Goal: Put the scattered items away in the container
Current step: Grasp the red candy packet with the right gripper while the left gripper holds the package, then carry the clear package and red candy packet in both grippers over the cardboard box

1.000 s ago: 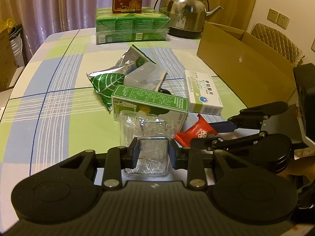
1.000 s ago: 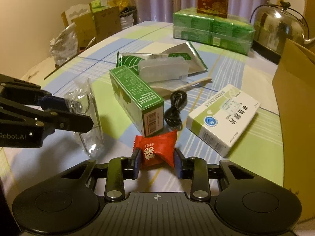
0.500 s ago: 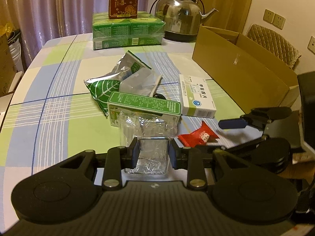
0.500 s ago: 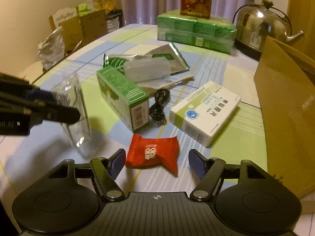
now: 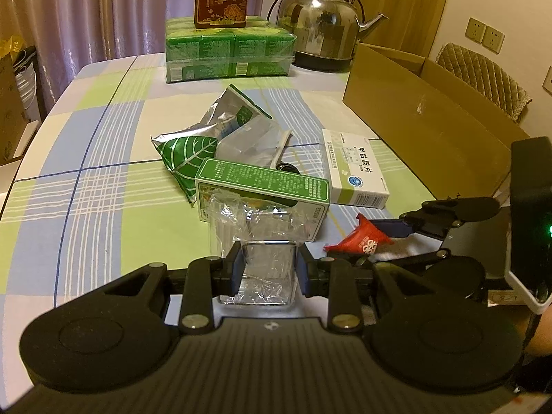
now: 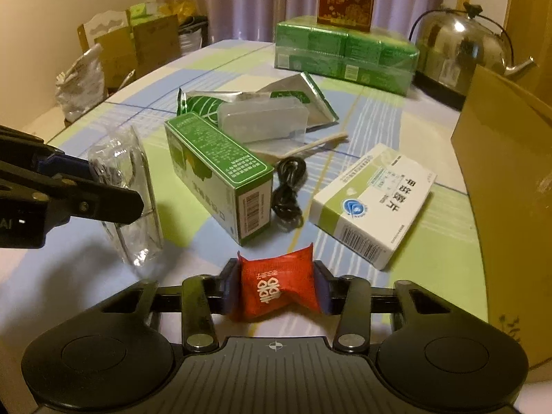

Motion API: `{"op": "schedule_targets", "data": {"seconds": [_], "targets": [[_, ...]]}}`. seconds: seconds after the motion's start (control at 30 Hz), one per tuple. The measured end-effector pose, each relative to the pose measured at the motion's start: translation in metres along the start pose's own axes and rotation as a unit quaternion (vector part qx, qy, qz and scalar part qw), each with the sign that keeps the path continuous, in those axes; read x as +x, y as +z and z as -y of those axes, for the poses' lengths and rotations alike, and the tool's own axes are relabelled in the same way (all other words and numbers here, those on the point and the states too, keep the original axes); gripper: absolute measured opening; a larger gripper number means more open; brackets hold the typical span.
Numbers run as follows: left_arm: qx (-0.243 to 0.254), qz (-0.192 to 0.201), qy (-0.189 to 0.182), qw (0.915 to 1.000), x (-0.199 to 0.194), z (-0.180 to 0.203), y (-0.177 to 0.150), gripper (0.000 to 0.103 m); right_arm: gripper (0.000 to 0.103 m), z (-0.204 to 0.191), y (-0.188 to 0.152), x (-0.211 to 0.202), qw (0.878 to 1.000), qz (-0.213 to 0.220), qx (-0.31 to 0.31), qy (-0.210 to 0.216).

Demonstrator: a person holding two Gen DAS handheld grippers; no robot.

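A: Status of both tools?

B: The left gripper (image 5: pixel 267 269) is pressed onto a clear plastic wrapper (image 5: pixel 265 265), pads on its two side faces, the wrapper standing upright between them. The right gripper (image 6: pixel 276 288) pinches a red candy packet (image 6: pixel 274 284) across its long axis, one crimped end sticking up past the fingers. Whether the packet is clear of the checked tablecloth (image 6: pixel 431 241) cannot be told.

A: Where is the container?

B: The open cardboard box (image 5: pixel 424 117) sits at the table edge. From the right tool it lies at about 2 o'clock, its near wall running away along the table. From the left tool it also lies toward 2 o'clock, but farther off, with the right tool in between.

A: So which hand goes first?

B: My judgement: the right one, being nearer. It must rise above the box wall, then swing toward 2 o'clock.

A: What remains on the table?

B: A green carton (image 6: pixel 220 172) at 11 o'clock from the right tool, a white medicine box (image 6: pixel 376 200) at 1 o'clock, and a black cable (image 6: pixel 288 189) between them.
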State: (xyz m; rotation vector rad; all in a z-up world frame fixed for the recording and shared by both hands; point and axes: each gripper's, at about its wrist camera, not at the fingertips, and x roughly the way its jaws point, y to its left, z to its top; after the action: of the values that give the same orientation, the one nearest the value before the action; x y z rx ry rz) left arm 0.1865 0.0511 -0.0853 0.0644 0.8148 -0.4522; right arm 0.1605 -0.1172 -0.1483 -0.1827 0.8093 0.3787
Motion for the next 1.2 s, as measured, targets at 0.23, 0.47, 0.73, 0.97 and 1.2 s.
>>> {"op": "schedule_targets", "data": {"seconds": [0.23,0.47,0.73,0.97,1.2], "targets": [[0.001,0.001,-0.004,1.0,-0.003,0.005,-0.001,0.026,0.038,0.009,-0.005,-0.013,1.0,0.005,0.017,0.004],[0.013,0.006,-0.008,0.9999,-0.012,0.017,0.003,0.026,0.038,0.024,-0.001,-0.043,0.999,0.025,0.045,-0.002],[0.035,0.009,-0.022,0.9991,-0.025,0.044,0.007,0.026,0.038,0.044,-0.002,-0.083,0.997,0.04,0.065,-0.02],[0.055,0.011,-0.034,0.9979,-0.038,0.071,0.006,0.026,0.038,0.058,-0.012,-0.12,0.994,0.049,0.089,-0.033],[0.069,0.013,-0.047,0.9965,-0.053,0.098,0.004,0.026,0.038,0.068,-0.027,-0.155,0.991,0.059,0.113,-0.046]]}}
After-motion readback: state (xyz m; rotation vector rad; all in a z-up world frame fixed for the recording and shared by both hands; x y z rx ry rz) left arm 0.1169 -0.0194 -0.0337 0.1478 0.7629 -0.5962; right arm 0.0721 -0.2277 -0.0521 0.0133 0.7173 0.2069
